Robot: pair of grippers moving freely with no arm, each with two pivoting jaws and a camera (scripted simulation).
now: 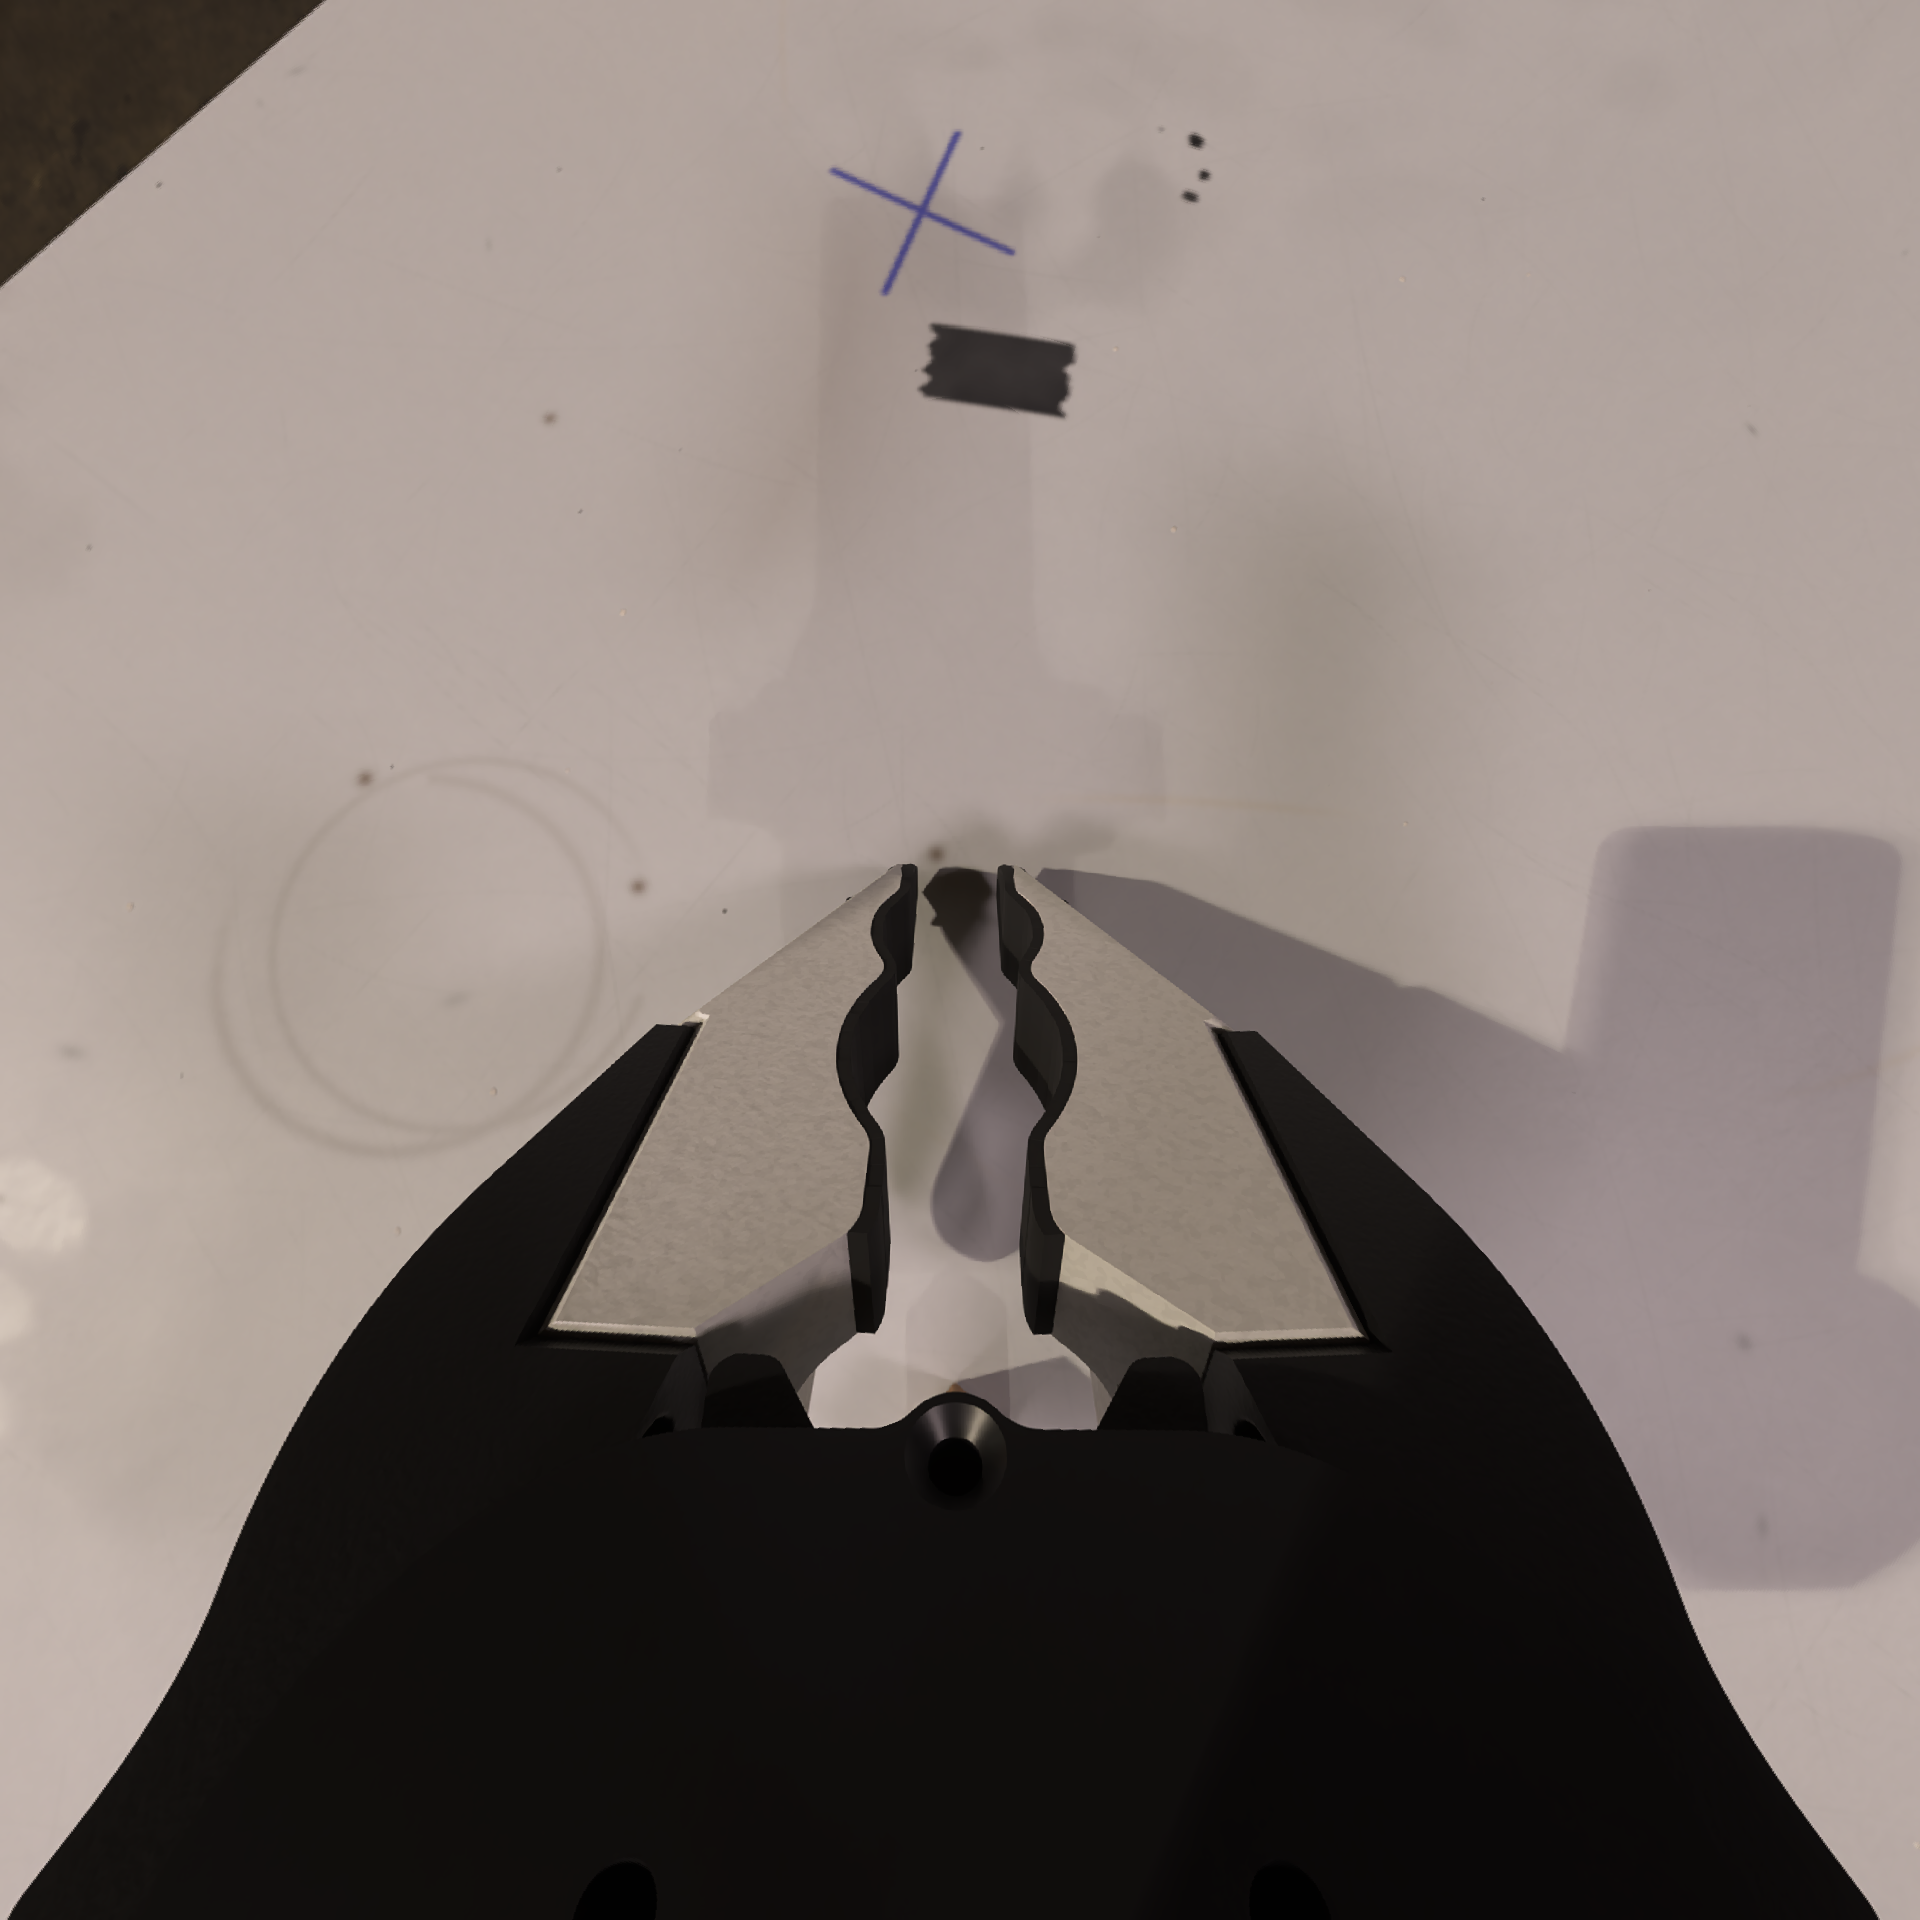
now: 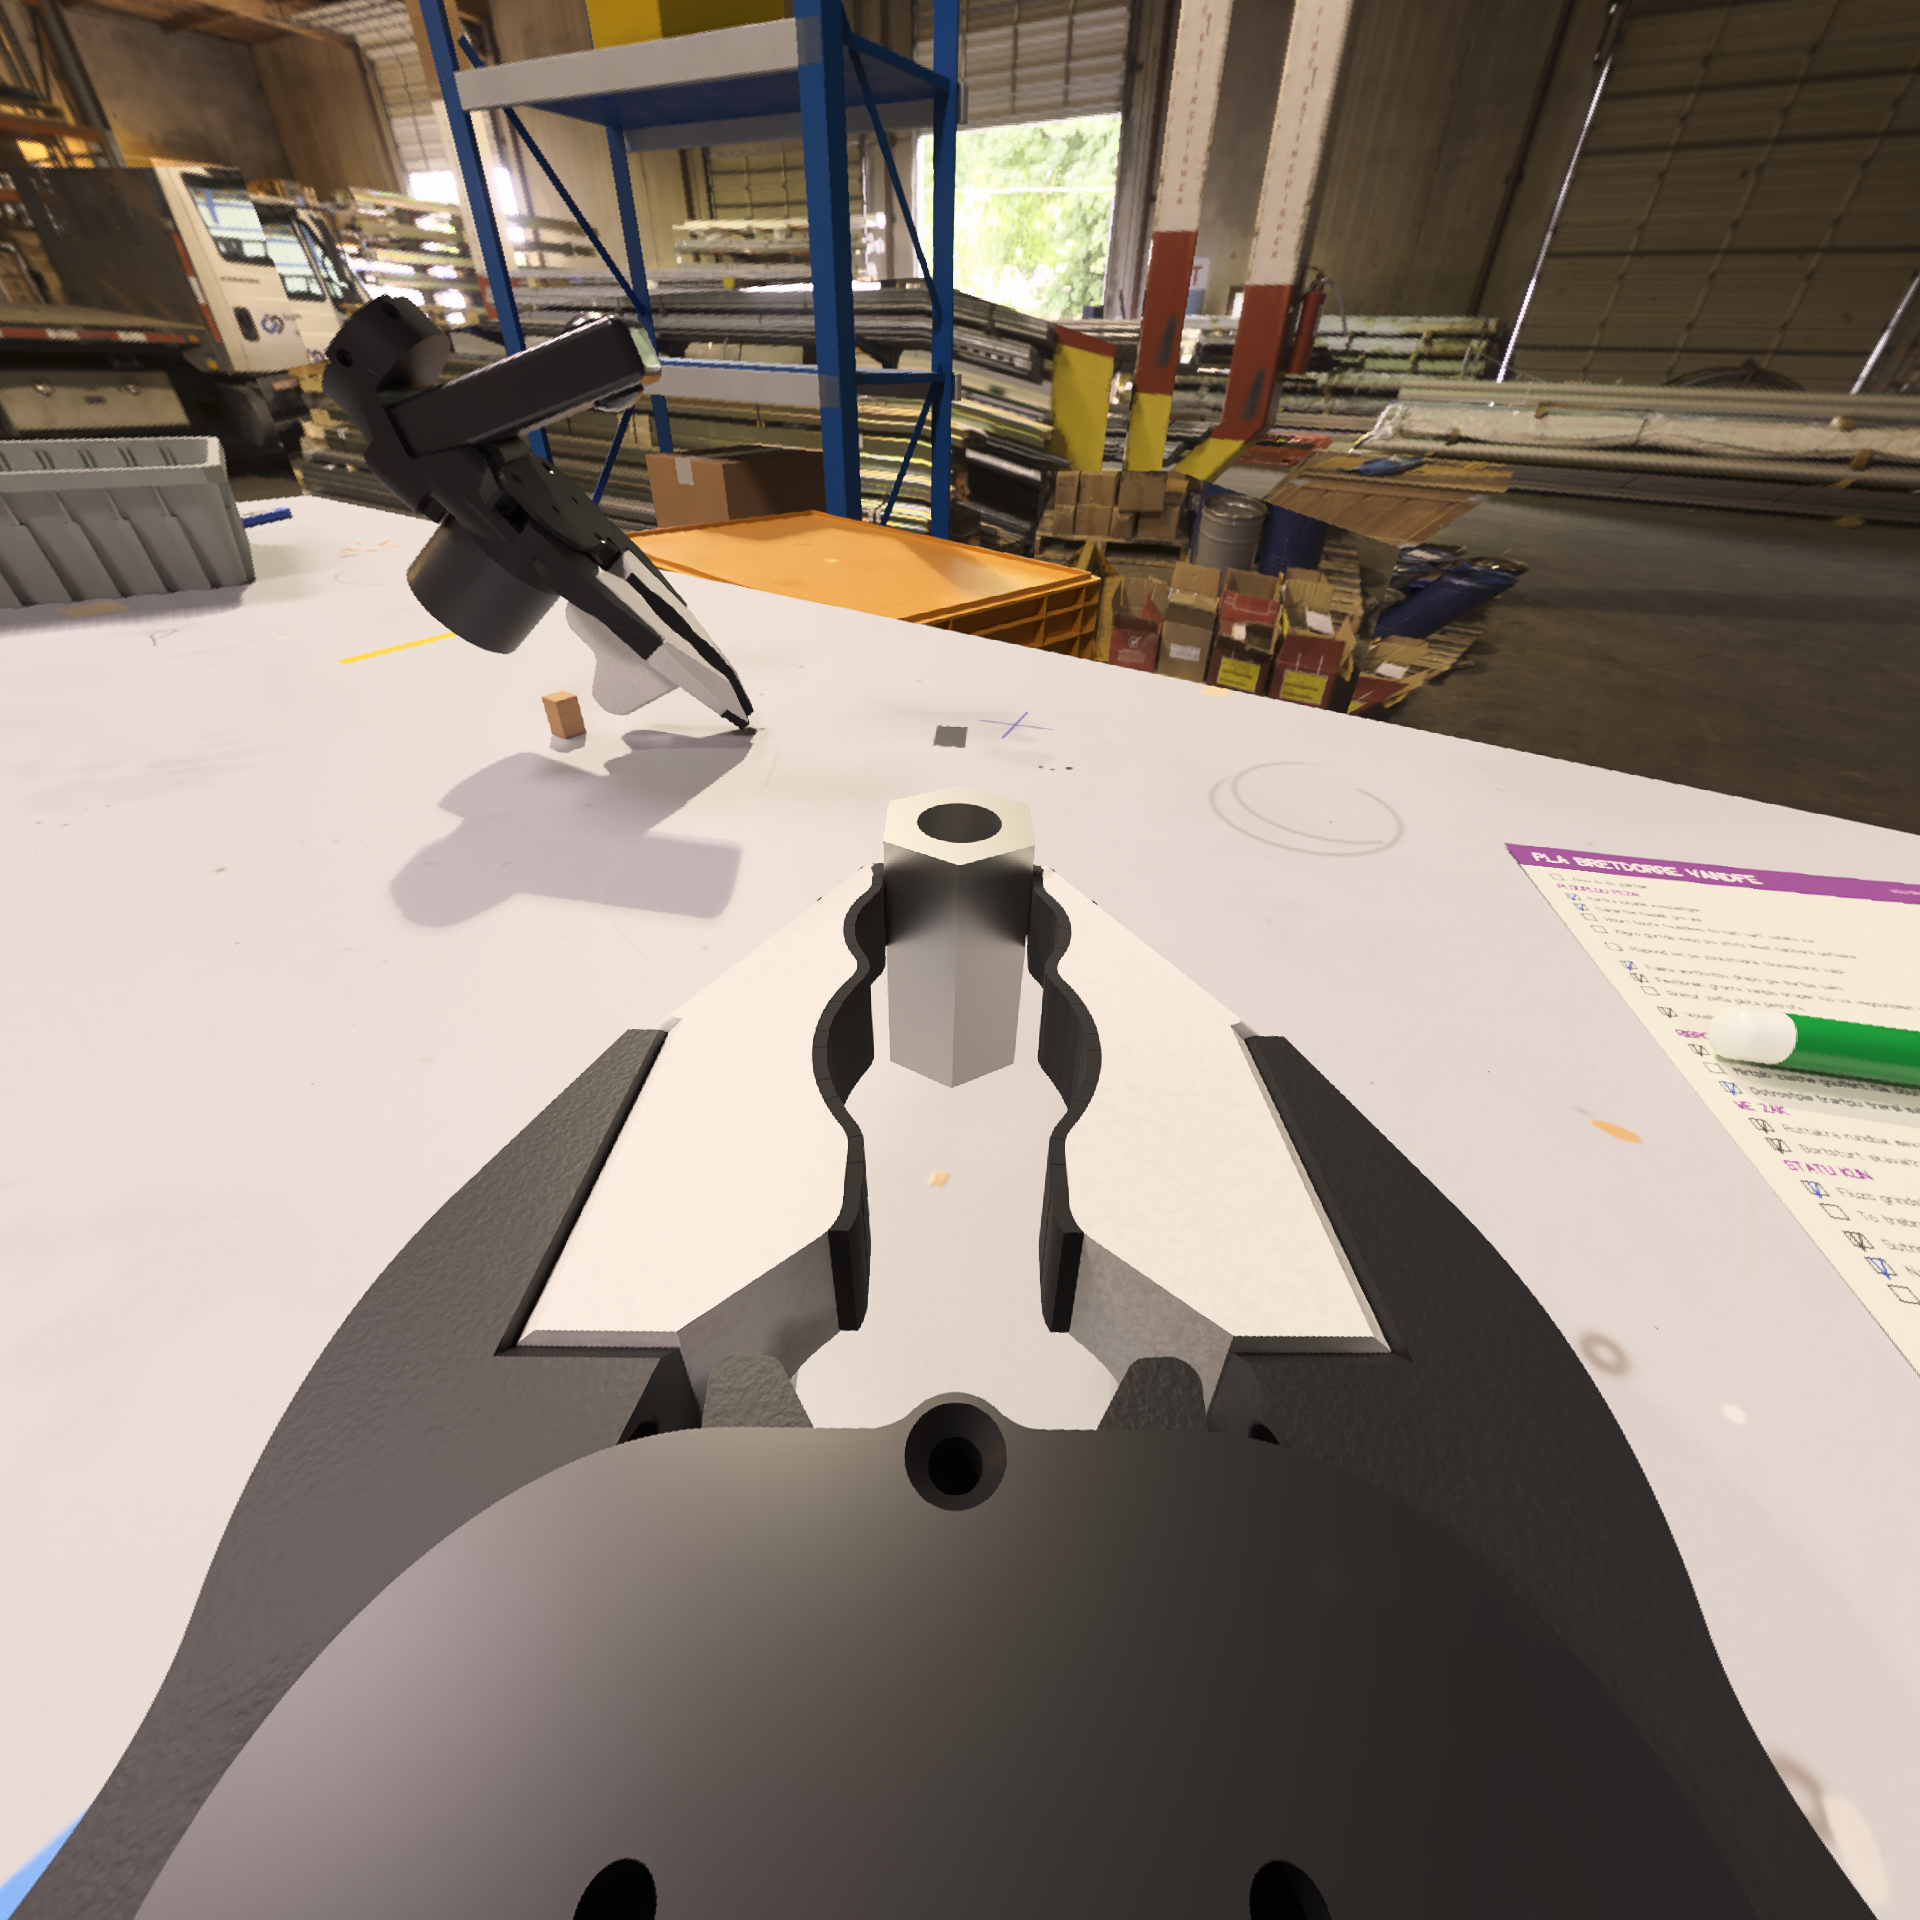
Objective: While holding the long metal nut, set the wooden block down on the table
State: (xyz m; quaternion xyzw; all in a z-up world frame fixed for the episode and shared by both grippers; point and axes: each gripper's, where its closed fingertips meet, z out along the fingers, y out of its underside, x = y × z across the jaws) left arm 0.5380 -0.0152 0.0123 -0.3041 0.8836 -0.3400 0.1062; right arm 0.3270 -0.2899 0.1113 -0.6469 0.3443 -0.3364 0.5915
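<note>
My right gripper (image 2: 956, 883) is shut on the long metal hex nut (image 2: 954, 935), which stands upright between the fingertips above the white table (image 2: 312, 1039). The small wooden block (image 2: 562, 715) lies on the table at the far left, beside the left gripper (image 2: 740, 719) and free of it. That gripper tilts down with its tips at the table surface. In the left wrist view my left gripper (image 1: 956, 878) is empty, its jaws a narrow gap apart. The block is not visible in that view.
A blue cross (image 1: 922, 211) and a black patch (image 1: 1000, 371) mark the table ahead of the left gripper. A printed sheet (image 2: 1766, 935) with a green marker (image 2: 1839, 1044) lies at right. A grey bin (image 2: 114, 514) and an orange crate (image 2: 862, 566) stand at the far edge.
</note>
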